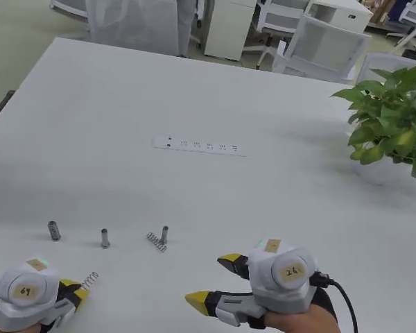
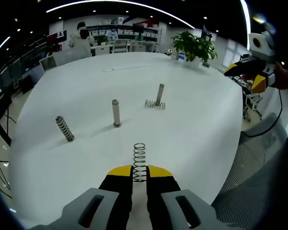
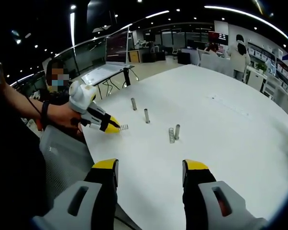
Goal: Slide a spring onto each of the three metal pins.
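While the left hand-held gripper (image 2: 139, 171) pinches a spring (image 2: 139, 155), the right hand-held gripper (image 3: 150, 167) gapes. One pin (image 2: 65, 128) seemingly wears another.

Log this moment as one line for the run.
left tool: shut on spring | right tool: open, empty | left pin: done | middle pin: bare | right pin: bare, loose spring beside

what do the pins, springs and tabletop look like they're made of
Pins: grey metal with a dull sheen, probably steel. Springs: thin coiled wire, silvery, so likely steel too. Tabletop: smooth white surface with soft reflections, perhaps laminate; the look leaves that open.
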Available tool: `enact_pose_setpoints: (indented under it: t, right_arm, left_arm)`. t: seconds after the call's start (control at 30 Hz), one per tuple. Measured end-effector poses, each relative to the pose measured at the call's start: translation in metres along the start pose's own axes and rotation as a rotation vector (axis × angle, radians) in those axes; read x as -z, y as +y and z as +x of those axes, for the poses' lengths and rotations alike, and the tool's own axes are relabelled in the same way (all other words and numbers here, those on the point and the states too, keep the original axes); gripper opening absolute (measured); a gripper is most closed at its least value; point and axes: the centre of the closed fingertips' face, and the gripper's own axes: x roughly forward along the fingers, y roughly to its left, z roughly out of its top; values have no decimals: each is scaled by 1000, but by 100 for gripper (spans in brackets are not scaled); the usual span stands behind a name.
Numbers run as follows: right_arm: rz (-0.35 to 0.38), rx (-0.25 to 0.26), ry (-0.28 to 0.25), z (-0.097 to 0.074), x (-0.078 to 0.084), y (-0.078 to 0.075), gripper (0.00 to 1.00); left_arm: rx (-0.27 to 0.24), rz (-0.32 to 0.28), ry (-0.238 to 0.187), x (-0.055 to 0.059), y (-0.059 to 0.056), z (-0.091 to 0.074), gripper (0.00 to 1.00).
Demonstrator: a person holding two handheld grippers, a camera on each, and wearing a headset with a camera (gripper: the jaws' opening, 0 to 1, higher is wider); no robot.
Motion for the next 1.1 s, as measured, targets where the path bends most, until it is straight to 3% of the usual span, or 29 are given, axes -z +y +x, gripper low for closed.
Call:
enact_pose_setpoints:
  t: [0.63, 1.1]
  right_arm:
    - [-32, -67, -10, 16, -12, 16, 51]
    - [-72, -117, -10, 25, -22, 28, 48]
  left_arm:
    - [-15, 50, -79, -28, -5, -34, 3]
    - [-21, 69, -120, -38, -14, -53, 3]
